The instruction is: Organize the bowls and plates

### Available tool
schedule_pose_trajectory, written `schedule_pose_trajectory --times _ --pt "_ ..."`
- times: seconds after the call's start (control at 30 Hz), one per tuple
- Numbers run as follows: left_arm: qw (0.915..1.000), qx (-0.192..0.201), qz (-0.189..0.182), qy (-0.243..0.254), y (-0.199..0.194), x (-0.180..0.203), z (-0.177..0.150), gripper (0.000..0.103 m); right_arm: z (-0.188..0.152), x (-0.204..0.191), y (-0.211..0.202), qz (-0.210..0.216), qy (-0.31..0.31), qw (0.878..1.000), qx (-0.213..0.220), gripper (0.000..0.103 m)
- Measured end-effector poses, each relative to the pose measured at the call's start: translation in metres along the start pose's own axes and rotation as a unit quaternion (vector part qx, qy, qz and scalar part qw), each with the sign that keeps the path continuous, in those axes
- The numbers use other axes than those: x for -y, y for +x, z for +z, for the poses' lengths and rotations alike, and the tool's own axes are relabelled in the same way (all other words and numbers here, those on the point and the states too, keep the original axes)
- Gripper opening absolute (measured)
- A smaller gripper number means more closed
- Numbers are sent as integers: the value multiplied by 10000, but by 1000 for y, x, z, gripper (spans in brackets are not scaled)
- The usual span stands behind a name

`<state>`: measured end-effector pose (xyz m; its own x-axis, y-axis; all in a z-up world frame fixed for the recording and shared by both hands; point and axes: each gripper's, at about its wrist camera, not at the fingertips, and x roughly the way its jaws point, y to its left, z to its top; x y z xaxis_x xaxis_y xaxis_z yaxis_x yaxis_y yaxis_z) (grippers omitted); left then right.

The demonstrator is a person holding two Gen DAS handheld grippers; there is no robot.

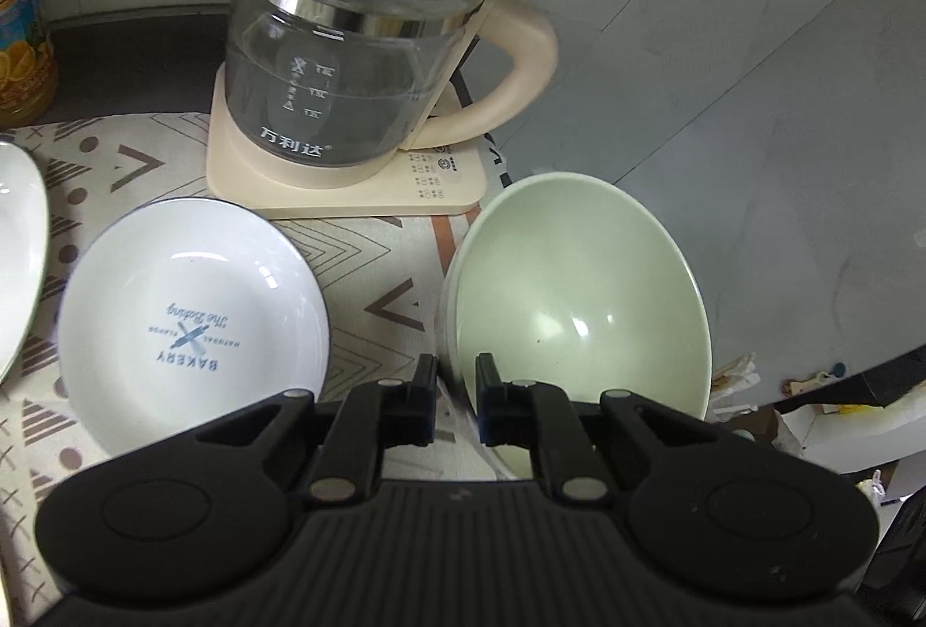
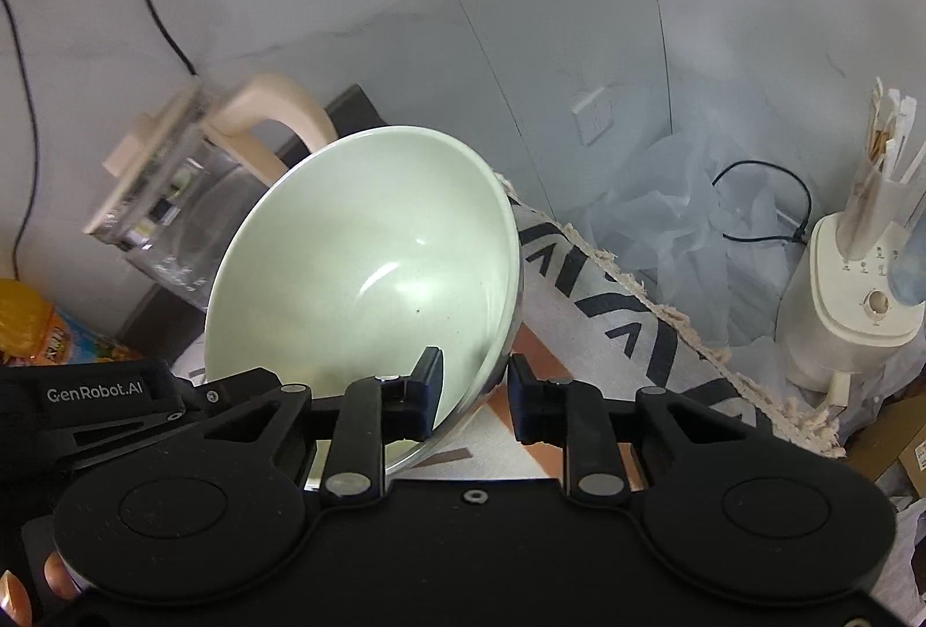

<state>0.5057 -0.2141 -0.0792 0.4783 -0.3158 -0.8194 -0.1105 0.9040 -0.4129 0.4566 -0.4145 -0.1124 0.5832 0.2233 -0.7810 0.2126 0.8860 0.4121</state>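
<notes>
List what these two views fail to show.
- Left wrist: green bowl, near rim hidden behind left gripper.
- Left wrist: leftmost plate, cut by left edge.
- Right wrist: kettle, blurred, partly behind green bowl.

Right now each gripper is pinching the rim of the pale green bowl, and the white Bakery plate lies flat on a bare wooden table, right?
Not quite. The left wrist view shows the Bakery plate on a patterned cloth, not bare wood. Both the left gripper and right gripper do pinch the green bowl.
</notes>
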Motion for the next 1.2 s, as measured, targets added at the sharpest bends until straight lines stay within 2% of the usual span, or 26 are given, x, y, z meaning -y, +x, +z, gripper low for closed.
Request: schedule_pose_trajectory --times 0.37,0.6,0.8,1.2 --pt "9994 -12 -165 290 -63 -12 -23 11 -35 -22 -61 -113 340 9986 394 23" --pt "9991 -83 -250 339 -80 -27 -43 11 -63 -28 -84 -191 432 9977 484 23" --pt "9992 -114 -248 292 -88 -40 -59 11 -90 -34 -93 -266 387 9981 398 23" --pt "9997 -225 -14 109 -96 -77 -84 12 -128 -46 -89 -266 253 9993 97 23"
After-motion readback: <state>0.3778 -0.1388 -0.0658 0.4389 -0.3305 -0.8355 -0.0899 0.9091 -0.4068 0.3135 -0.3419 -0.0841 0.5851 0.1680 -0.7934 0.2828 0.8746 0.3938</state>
